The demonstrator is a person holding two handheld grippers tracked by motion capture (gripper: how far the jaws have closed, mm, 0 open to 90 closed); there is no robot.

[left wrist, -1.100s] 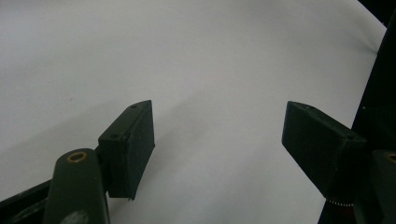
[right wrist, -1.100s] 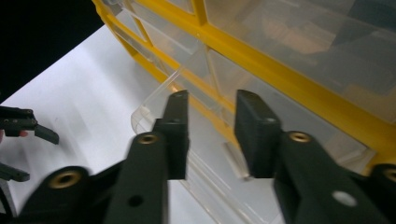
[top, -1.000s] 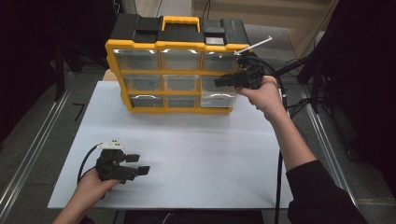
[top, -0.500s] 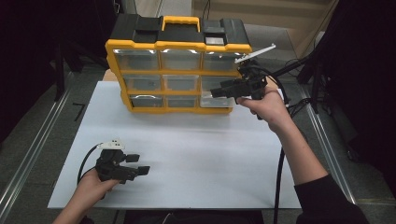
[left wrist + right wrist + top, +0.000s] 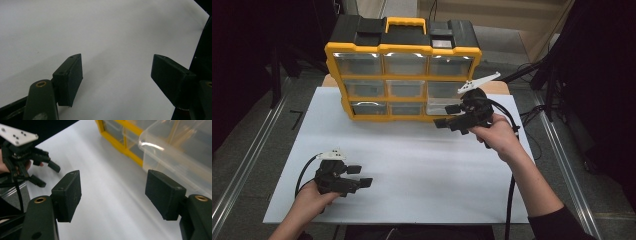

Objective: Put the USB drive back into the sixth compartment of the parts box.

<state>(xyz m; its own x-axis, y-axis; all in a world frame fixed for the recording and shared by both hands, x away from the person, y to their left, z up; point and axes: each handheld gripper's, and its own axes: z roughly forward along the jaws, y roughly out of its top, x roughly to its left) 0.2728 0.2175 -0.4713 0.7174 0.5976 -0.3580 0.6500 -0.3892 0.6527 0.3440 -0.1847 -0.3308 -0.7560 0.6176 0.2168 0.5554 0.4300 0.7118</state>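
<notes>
With our right gripper (image 5: 446, 116) just opened and empty beside the organizer's (image 5: 403, 75) pulled-out bottom-right drawer (image 5: 175, 157), we judge reaching inside comes next.

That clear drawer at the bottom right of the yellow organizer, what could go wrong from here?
The clear plastic drawer juts out of the yellow and black drawer organizer, and the right gripper, whose jaws have just been opening with nothing between them, hangs close beside it. A careless swing might knock it or tug it out.

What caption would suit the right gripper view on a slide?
Open right gripper beside a pulled-out clear drawer of the yellow organizer, left gripper beyond.
</notes>
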